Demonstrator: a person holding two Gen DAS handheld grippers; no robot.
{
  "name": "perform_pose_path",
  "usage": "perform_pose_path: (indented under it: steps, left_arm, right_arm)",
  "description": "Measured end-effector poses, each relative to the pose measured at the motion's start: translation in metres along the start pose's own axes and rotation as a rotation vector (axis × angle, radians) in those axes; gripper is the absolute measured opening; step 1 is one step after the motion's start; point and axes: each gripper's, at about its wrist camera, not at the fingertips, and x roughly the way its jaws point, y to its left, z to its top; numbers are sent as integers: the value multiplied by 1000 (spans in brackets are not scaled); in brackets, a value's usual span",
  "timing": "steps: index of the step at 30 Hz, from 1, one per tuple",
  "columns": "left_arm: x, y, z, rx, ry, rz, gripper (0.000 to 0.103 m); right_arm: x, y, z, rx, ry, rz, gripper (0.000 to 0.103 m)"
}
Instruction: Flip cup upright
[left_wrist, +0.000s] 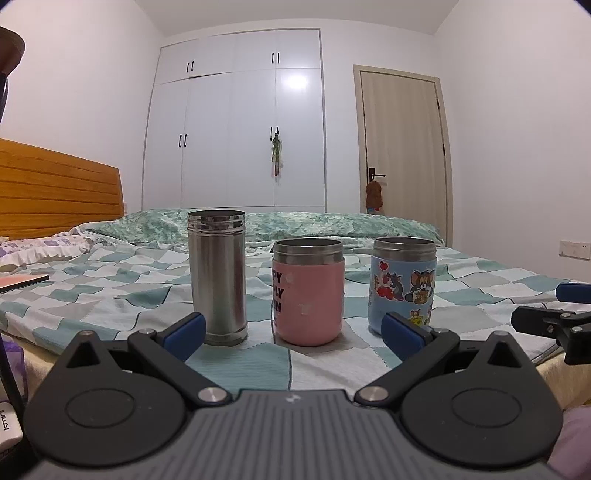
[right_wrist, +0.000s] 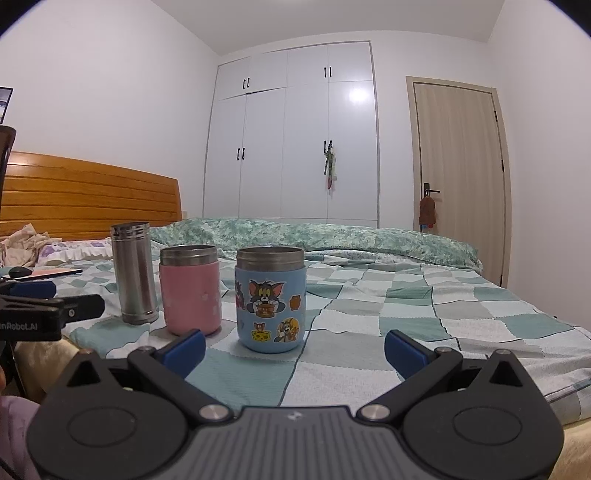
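Observation:
Three cups stand upright in a row on the checked bedspread, mouths up. In the left wrist view they are a tall steel cup (left_wrist: 217, 277), a pink cup (left_wrist: 308, 291) and a blue cartoon cup (left_wrist: 402, 282). In the right wrist view the steel cup (right_wrist: 133, 273), the pink cup (right_wrist: 191, 290) and the blue cup (right_wrist: 271, 299) show again. My left gripper (left_wrist: 293, 334) is open and empty, just short of the pink cup. My right gripper (right_wrist: 295, 350) is open and empty, just short of the blue cup.
The bedspread (right_wrist: 424, 314) covers the bed, with a folded green quilt (left_wrist: 332, 221) behind the cups. A wooden headboard (left_wrist: 55, 192) is at the left. A phone and a book (right_wrist: 40, 274) lie near the pillow. A white wardrobe (left_wrist: 236, 122) and a door (left_wrist: 402, 147) stand beyond.

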Motion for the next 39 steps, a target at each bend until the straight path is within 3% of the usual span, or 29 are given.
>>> perform_pose_path:
  steps: [39]
  left_arm:
    - [0,0,-1,5,-1,-16,103]
  right_arm:
    - [-1,-2,0,-5,5,-1,103]
